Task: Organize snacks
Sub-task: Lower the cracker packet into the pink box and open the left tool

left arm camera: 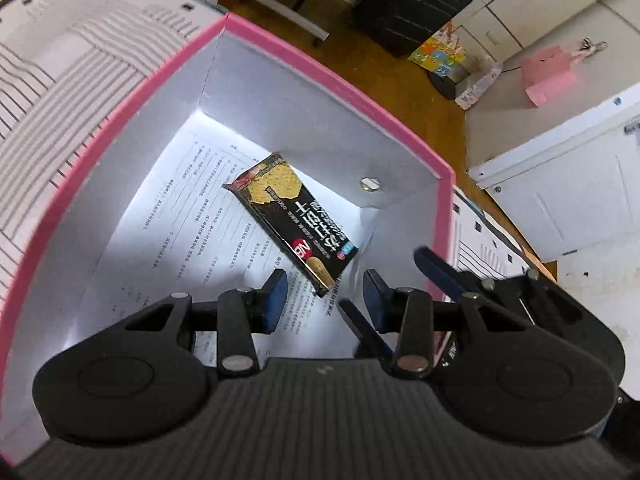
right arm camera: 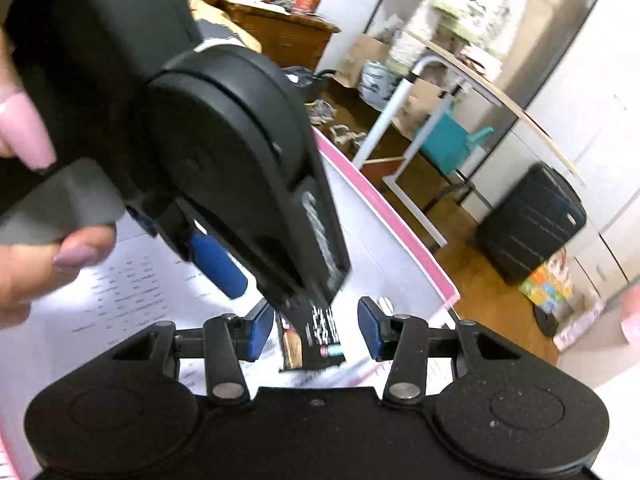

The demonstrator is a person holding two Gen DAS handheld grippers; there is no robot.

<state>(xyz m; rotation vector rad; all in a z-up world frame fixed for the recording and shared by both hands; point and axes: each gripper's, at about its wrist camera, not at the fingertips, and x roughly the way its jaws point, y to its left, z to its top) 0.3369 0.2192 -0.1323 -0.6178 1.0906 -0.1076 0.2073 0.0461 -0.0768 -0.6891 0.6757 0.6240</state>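
Jaws of both grippers spread, empty, aimed down into the pink box (left arm camera: pixel 304 60).
The left gripper (left arm camera: pixel 324 292) and right gripper (right arm camera: pixel 316 330) flank the near end of a black cracker packet (left arm camera: pixel 294 216) lying flat on a printed sheet (left arm camera: pixel 188 216) lining the box floor, likely staged for repositioning. Packet shows "NB" plus Chinese characters; sheet text illegible.
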